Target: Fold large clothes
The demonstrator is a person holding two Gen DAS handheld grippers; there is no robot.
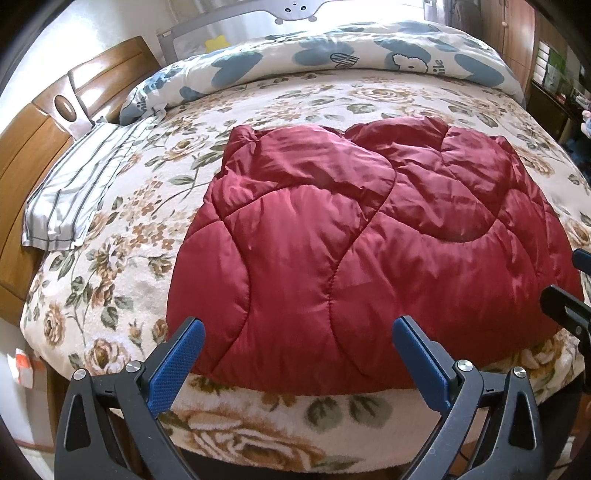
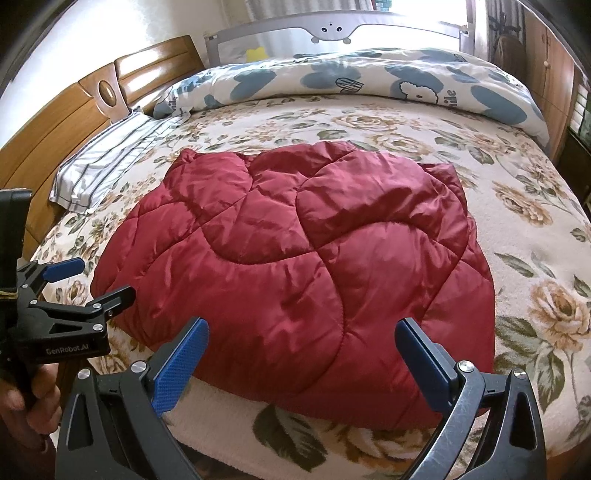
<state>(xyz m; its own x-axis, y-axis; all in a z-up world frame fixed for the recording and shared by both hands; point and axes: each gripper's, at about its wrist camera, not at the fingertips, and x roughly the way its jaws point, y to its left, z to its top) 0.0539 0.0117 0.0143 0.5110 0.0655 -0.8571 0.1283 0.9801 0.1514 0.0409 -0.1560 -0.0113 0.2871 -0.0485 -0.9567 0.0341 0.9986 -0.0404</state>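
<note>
A dark red quilted puffer garment (image 1: 351,251) lies folded into a thick bundle on the floral bed blanket (image 1: 122,229), near the bed's front edge. It shows again in the right wrist view as the red garment (image 2: 295,258). My left gripper (image 1: 297,332) hovers open just in front of the garment's near edge, nothing between its blue pads. My right gripper (image 2: 301,332) is open too, above the near edge of the bundle. The left gripper (image 2: 88,280), held by a hand (image 2: 26,402), appears at the left edge of the right wrist view, beside the garment's left corner.
A striped pillow (image 1: 70,195) lies at the left by the wooden headboard (image 1: 33,155). A rolled blue-and-white duvet (image 1: 332,51) runs along the far side, with a grey bed rail (image 2: 332,29) behind it. Wooden cabinets (image 2: 550,66) stand at the right.
</note>
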